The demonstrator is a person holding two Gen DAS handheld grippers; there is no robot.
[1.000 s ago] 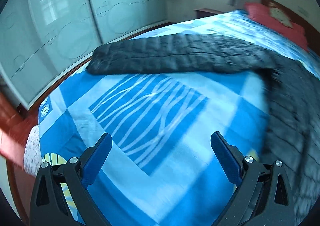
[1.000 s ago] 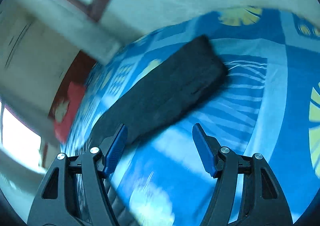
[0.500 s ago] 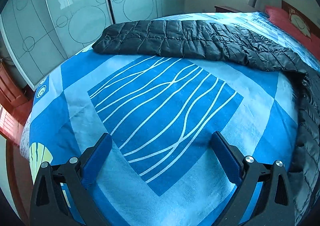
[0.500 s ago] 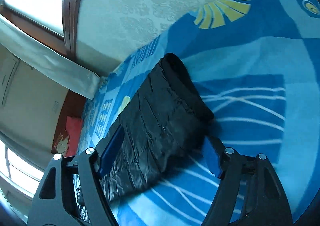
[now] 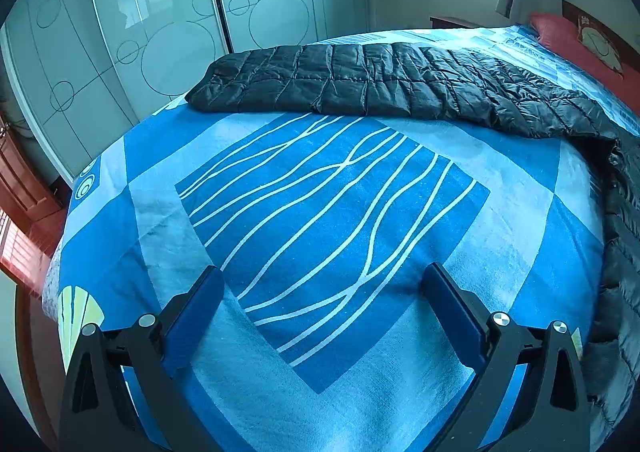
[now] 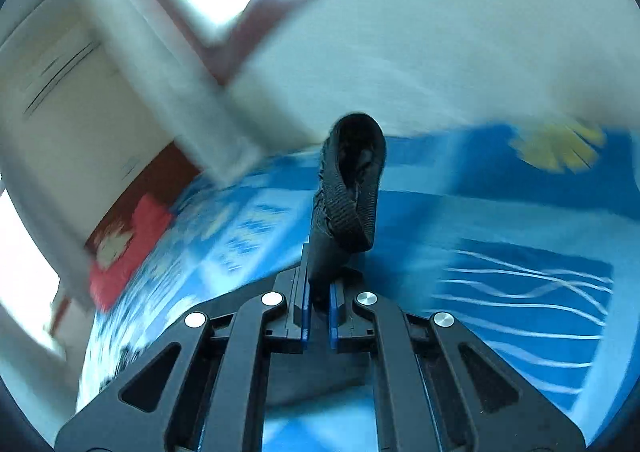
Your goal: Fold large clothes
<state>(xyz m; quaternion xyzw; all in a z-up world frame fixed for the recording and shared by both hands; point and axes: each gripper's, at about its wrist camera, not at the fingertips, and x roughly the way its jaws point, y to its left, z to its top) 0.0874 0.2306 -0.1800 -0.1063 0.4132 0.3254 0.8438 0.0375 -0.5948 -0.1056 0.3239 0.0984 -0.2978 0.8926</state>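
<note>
Blue patterned bedspread point(image 5: 328, 211) carries black quilted jacket point(image 5: 384, 85) beside wardrobe doors point(image 5: 132, 23).

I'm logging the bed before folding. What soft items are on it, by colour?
Black quilted jacket: 1
Red pillow: 1
Blue patterned bedspread: 1
Total: 3

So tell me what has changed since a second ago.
The right tool has just closed on the black jacket's cuff and lifted it off the blue bedspread. The left tool stayed open over the bedspread, holding nothing.
</note>
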